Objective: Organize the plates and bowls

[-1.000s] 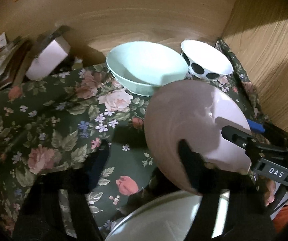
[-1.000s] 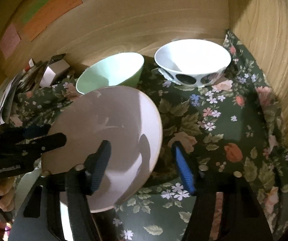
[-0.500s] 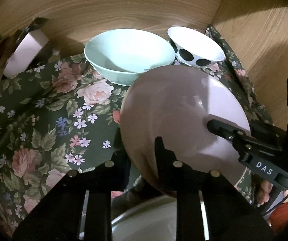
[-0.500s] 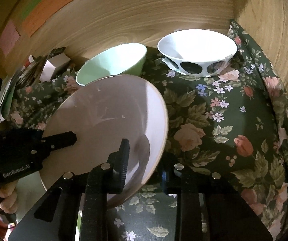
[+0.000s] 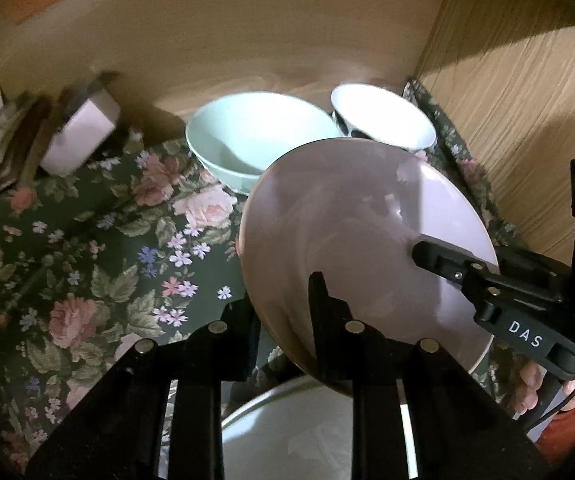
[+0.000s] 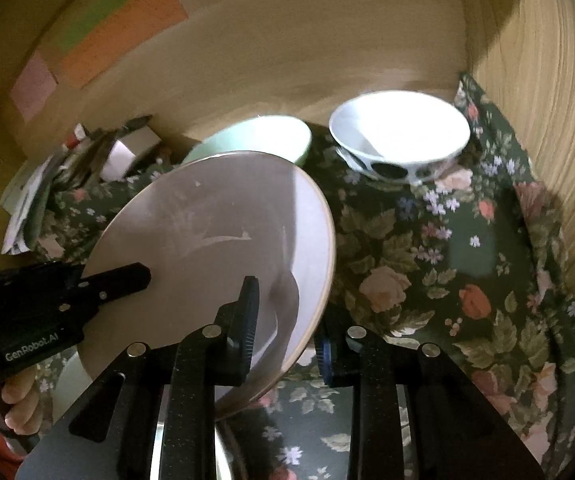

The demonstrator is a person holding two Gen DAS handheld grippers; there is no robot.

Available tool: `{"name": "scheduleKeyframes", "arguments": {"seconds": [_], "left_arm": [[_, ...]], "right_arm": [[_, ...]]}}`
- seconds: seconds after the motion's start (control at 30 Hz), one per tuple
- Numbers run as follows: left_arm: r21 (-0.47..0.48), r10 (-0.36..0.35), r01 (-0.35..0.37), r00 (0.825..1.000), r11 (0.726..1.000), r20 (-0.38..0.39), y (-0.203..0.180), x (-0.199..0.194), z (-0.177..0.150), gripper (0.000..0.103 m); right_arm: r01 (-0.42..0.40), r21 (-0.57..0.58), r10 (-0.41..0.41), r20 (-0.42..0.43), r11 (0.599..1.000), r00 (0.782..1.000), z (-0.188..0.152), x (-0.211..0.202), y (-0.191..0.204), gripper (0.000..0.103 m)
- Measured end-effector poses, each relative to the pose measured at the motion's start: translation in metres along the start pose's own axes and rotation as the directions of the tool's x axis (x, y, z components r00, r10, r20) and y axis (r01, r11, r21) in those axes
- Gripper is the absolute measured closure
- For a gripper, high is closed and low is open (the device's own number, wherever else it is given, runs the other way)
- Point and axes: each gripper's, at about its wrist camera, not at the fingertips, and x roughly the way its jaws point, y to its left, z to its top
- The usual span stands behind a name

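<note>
The pink plate (image 5: 351, 240) is held tilted above the floral-clothed bench (image 5: 99, 264), its rim clamped by both left tongs (image 5: 287, 304) and right tongs (image 6: 287, 320); carrying, and a level, synchronized set-down appears required next.

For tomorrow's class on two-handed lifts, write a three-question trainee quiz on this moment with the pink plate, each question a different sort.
1. True or false: both tools grip the pink plate.
2. Which bowl stands nearer the corner of the wooden walls? A) mint bowl B) spotted bowl C) neither
3. Fill in: under the lifted plate lies another ____.

Key
1. True: the left tool and the right tool each clamp the rim, on opposite sides.
2. B.
3. Plate: a pale plate on the floral cloth.
</note>
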Motion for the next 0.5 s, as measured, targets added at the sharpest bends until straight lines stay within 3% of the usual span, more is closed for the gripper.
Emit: {"name": "scheduleKeyframes", "arguments": {"seconds": [0.5], "left_arm": [[-0.059,0.052,-0.045,0.991,0.997,0.121,0.020,-0.069,-0.018,0.081]], "right_arm": [[-0.062,-0.090,0.069,0.074,0.994,0.995,0.003,-0.030,0.054,0.080]]}}
